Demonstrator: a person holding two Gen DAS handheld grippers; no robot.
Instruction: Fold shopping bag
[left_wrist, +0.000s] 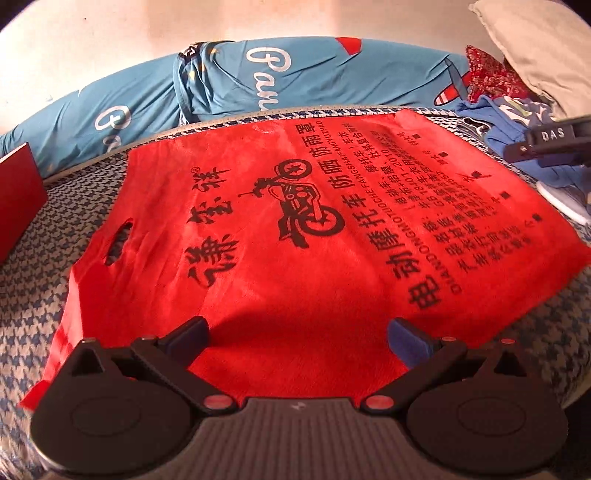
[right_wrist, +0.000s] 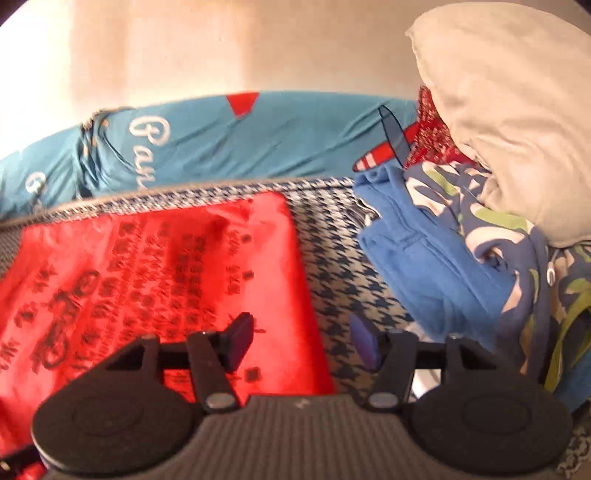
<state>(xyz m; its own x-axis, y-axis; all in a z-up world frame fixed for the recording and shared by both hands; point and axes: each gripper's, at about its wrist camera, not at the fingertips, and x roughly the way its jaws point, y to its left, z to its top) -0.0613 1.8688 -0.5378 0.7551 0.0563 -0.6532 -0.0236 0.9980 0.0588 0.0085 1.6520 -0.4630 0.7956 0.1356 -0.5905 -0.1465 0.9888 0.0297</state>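
Across the houndstooth-patterned bed, the red shopping bag is lying flat and unfolded, its printed face with black characters and a motorcycle drawing turned up. Behind the bag, a teal printed quilt is stretching along the wall. Off the bag's right edge, a beige pillow is leaning over a heap of blue clothes. At the bag's left, a red box is sitting near the cut-out handle. Over the bag's near edge, the left gripper is hovering with its jaws spread wide and nothing between them. Above the bag's right edge, the right gripper is hanging about half open, gripping nothing.
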